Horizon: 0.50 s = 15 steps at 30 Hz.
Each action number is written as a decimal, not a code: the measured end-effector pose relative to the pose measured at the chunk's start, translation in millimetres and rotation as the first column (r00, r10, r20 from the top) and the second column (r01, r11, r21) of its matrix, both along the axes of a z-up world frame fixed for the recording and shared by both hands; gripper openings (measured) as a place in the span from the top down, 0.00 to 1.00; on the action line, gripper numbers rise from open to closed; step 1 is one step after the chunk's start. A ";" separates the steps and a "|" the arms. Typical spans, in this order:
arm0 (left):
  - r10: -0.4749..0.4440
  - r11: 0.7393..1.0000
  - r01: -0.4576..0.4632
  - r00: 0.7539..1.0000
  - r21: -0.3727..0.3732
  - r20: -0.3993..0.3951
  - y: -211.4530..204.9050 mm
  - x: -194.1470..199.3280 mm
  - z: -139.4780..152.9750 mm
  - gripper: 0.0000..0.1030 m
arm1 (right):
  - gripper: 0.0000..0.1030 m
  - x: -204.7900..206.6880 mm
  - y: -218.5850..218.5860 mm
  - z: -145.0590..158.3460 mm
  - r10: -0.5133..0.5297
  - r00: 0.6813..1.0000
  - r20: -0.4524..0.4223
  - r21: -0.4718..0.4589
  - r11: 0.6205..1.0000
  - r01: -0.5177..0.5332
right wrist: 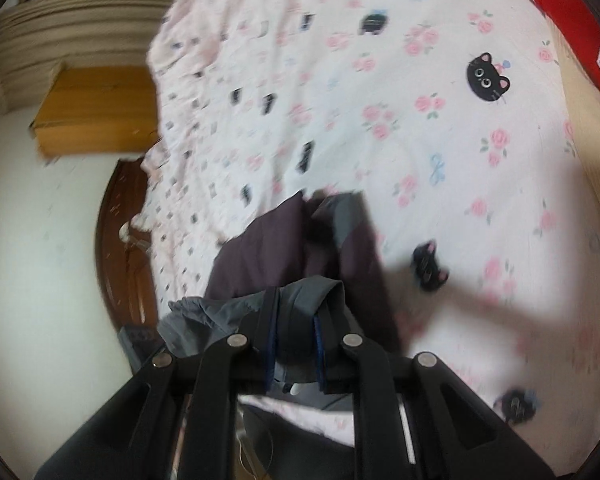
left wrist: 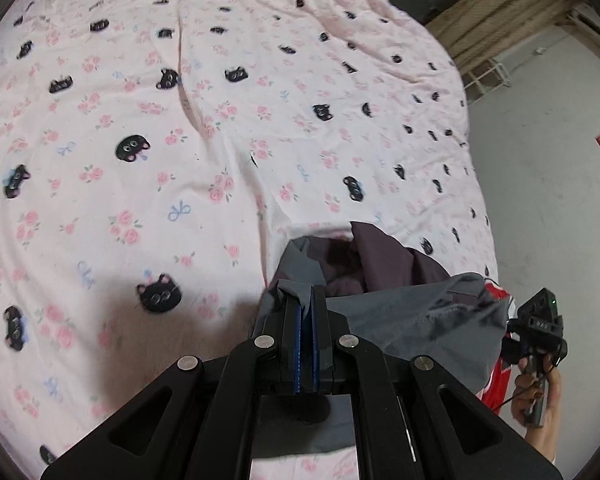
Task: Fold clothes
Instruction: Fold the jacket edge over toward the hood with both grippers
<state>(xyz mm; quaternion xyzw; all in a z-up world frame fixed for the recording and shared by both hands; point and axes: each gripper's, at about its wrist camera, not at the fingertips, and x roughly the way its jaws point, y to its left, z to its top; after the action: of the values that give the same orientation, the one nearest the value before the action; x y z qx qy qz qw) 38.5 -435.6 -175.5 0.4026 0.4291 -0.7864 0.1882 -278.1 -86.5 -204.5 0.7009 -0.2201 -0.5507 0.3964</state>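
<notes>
Two grippers, one garment, one bed: you hold a grey garment [left wrist: 420, 312] lifted between them over the bedsheet [left wrist: 140, 140], with its purple-brown lining [left wrist: 384, 256] hanging forward and down toward the sheet.

Left gripper [left wrist: 305, 320]: jaws pressed nearly together, pinching a thin fold of the grey cloth near its edge, between the blue pads.

Right gripper [right wrist: 296, 340]: jaws set somewhat wider, with a thicker bunch of the grey cloth [right wrist: 300, 292] draped over and between them; the view is blurred, but the cloth looks gripped. In the left view, the right gripper [left wrist: 540, 328] and your right hand [left wrist: 536, 392] sit at the far end of the same garment.

Red garment [right wrist: 572, 24]: lying on the sheet at the far right corner, well apart from the grey one. Untouched.

Handling, by judgement: light, thin and limp, probably a slick synthetic. It will sag between your two holds and may slide out of a shallow pinch. Take hold at hems, seams or corners, where the layers are thicker and give the pads something to bite.

Next, likely: spread the two holds apart to draw the top edge taut, then lower it flat onto the sheet before you fold.
</notes>
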 end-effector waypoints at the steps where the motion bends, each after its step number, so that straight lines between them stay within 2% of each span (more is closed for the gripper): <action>1: 0.008 1.000 -0.008 1.000 0.015 0.013 -2.7 -2.9 -7.1 0.97 | 0.85 -3.0 -3.5 -6.5 -0.010 1.000 0.009 0.022 1.000 0.010; 5: 0.033 0.998 -0.036 0.998 0.058 0.052 -9.1 -10.4 -29.7 0.96 | 0.84 -7.6 -9.4 -22.3 -0.035 0.999 0.032 0.070 0.997 0.032; 8: 0.056 0.994 -0.059 0.998 0.090 0.042 -10.3 -9.8 -38.6 0.96 | 0.81 -9.9 -12.5 -28.5 -0.047 0.998 0.034 0.095 0.994 0.044; 10: 0.059 0.994 -0.062 0.998 0.090 0.034 -10.0 -10.3 -40.1 0.96 | 0.77 -8.4 -13.2 -13.1 -0.035 0.998 -0.055 0.109 0.993 0.041; 12: 0.067 0.993 -0.069 0.997 0.092 0.034 -10.5 -11.3 -40.4 0.96 | 0.65 -6.2 -12.0 11.6 -0.038 0.976 -0.216 0.150 0.986 0.071; 13: 0.074 0.992 -0.077 0.997 0.100 0.032 -11.1 -10.9 -40.8 0.96 | 0.49 -5.1 -11.3 24.3 -0.037 0.954 -0.297 0.169 0.981 0.091; 14: 0.082 0.990 -0.085 0.996 0.109 0.029 -12.3 -10.1 -40.7 0.96 | 0.36 3.5 -17.2 34.9 -0.004 0.938 -0.347 0.162 0.985 0.064; 15: 0.087 0.989 -0.090 0.996 0.114 0.027 -12.7 -9.7 -40.4 0.96 | 0.35 13.7 -24.6 45.0 0.035 0.920 -0.390 0.151 0.988 0.027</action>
<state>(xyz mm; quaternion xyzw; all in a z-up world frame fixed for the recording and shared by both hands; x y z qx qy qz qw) 28.8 -448.3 -215.9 0.4021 0.4891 -0.7467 0.2041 -264.4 -111.1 -159.5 0.6055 -0.0918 -0.6941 0.3784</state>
